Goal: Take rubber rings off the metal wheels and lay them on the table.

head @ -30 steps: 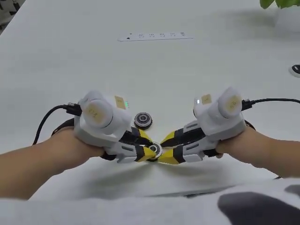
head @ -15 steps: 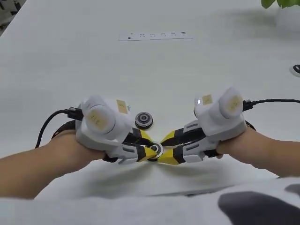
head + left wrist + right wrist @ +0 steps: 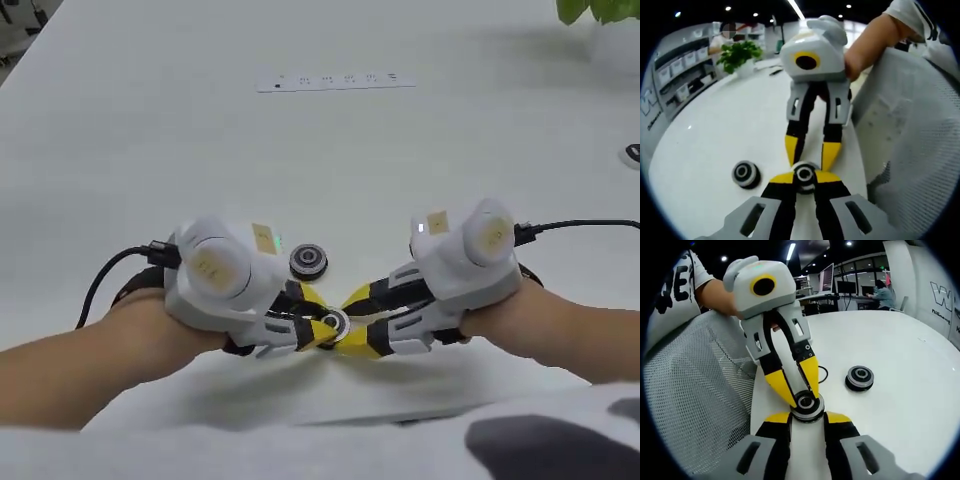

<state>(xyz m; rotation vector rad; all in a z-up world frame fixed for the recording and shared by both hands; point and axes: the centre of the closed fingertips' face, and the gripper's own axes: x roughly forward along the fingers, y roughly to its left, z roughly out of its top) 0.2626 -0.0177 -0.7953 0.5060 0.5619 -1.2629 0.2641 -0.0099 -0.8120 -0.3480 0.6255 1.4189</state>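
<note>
Over table point(image 3: 300, 150), left gripper point(image 3: 319, 331), right gripper point(image 3: 351, 337) still clamping wheel point(image 3: 333, 322)

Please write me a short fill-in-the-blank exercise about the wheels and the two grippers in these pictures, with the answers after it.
1. The left gripper and the right gripper clamp the gripped wheel from ____ sides.
2. The free wheel lies ____ from the person than the gripped wheel.
3. In all, the pictures show ____ wheels.

Missing words: opposite; farther; two.
</note>
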